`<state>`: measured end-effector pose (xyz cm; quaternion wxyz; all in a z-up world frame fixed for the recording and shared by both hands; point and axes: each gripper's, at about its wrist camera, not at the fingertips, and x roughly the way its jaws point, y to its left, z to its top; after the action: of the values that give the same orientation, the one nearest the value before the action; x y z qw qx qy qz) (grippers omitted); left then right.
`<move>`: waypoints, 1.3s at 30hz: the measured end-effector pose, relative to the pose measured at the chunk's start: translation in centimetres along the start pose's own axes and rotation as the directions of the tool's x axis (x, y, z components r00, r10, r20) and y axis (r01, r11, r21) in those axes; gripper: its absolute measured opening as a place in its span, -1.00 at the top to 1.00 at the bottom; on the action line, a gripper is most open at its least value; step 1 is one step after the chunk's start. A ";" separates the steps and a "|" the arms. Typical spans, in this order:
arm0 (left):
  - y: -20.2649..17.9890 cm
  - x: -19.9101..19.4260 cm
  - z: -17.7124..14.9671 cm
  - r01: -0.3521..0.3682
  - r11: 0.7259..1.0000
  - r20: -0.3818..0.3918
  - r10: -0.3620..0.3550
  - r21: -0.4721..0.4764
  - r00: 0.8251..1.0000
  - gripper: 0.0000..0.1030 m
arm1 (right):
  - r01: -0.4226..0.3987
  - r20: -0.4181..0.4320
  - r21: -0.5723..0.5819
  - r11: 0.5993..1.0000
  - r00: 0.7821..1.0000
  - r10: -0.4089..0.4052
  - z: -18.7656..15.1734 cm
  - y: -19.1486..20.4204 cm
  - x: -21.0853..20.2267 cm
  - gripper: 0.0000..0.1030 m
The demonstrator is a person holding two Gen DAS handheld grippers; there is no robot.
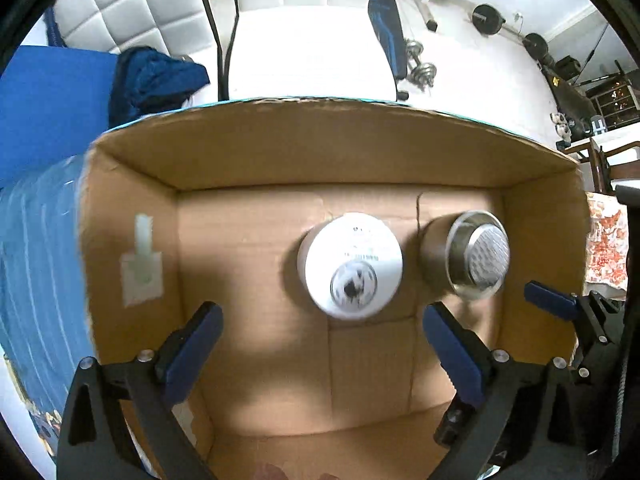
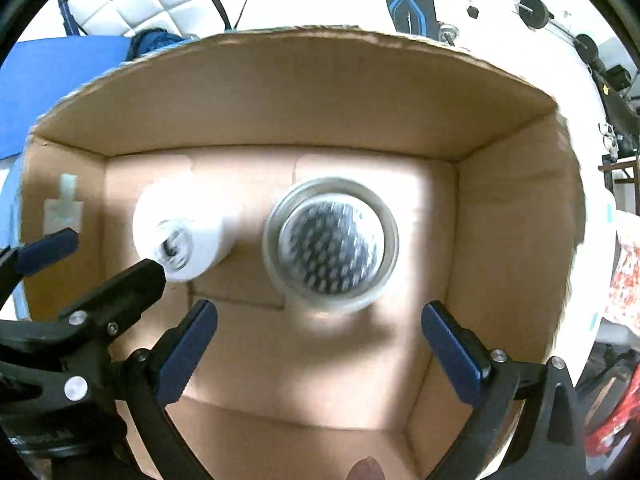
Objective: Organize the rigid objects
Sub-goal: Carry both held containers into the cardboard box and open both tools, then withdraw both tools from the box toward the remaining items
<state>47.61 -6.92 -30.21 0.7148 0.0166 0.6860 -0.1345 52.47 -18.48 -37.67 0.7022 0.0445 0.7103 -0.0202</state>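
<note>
An open cardboard box [image 1: 328, 148] holds two upright objects on its floor. A white bottle [image 1: 350, 266] with a clear cap stands near the middle; it also shows in the right wrist view [image 2: 184, 226]. A metal cylinder [image 1: 468, 254] with a perforated top stands to its right, and fills the middle of the right wrist view [image 2: 330, 244]. My left gripper [image 1: 322, 328] is open and empty above the box, just short of the bottle. My right gripper [image 2: 320, 328] is open and empty, just short of the metal cylinder. The left gripper's fingers [image 2: 132, 280] show beside the bottle.
The box's walls [image 2: 516, 216] rise around both objects. A taped label [image 1: 142, 272] sticks to the left wall. A blue surface [image 1: 48, 92] and dark blue cloth [image 1: 156, 76] lie left of the box. White chairs [image 1: 312, 52] and dumbbells [image 1: 420, 68] stand beyond it.
</note>
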 end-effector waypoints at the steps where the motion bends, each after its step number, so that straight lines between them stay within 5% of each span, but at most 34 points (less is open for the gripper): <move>1: -0.1 -1.0 -0.9 0.007 1.000 0.017 -0.007 -0.003 1.000 -0.99 | -0.006 0.009 0.004 1.000 1.000 0.006 -0.4 0.0 -0.5 -1.00; 8: 1.6 -3.1 -3.2 -0.009 1.000 0.124 0.012 -0.020 0.992 -0.99 | -0.003 0.117 0.008 1.000 0.993 0.002 -5.4 2.0 -5.6 -1.00; 13: 1.9 -6.7 -6.9 -0.038 0.998 0.232 0.047 -0.041 0.971 -0.99 | 0.010 0.194 0.004 1.000 0.981 -0.011 -7.7 2.3 -8.9 -1.00; 29: 0.7 -14.3 -14.7 -0.068 0.997 0.383 0.076 -0.035 0.921 -0.99 | -0.009 0.349 -0.006 1.000 0.937 0.011 -17.5 2.3 -19.0 -1.00; 35: 0.8 -14.2 -16.8 -0.066 0.997 0.371 0.079 -0.047 0.925 -0.99 | -0.013 0.322 -0.021 1.000 0.946 0.019 -20.1 2.1 -18.8 -1.00; 39: 3.3 -11.3 -18.9 -0.100 0.991 0.306 0.124 -0.094 0.944 -0.99 | -0.015 0.221 -0.031 0.999 0.975 0.022 -21.6 2.0 -14.0 -1.00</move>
<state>29.56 2.07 -20.70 0.8207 0.0066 0.5673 -0.0679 31.24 -15.03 -23.34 0.7777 0.0383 0.6274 -0.0081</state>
